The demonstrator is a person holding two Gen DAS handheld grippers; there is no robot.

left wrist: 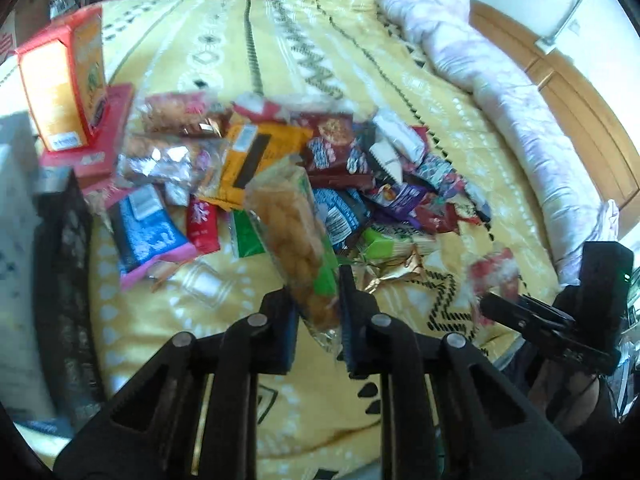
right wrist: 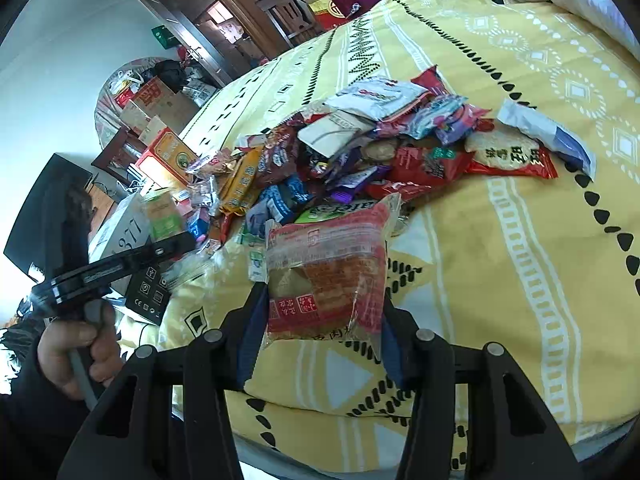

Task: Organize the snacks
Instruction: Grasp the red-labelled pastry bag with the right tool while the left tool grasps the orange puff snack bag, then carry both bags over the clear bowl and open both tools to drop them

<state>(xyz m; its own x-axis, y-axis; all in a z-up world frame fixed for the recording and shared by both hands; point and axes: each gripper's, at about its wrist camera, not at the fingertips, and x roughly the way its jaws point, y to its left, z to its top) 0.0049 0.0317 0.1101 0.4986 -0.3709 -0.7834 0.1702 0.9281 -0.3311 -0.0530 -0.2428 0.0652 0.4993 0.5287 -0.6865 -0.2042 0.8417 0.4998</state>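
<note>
Left claw [left wrist: 318, 308] is clamped on a long green-edged snack pack [left wrist: 294, 236], its length pointing toward the pile [left wrist: 320, 168]; right claw [right wrist: 320, 316] grips a red-printed pastry packet [right wrist: 326, 268].

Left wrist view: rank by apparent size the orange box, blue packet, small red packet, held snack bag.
1. Orange box
2. Held snack bag, clamped in the left gripper; nearness to the camera inflates it, so its place against the box is unsure
3. Blue packet
4. Small red packet
</note>
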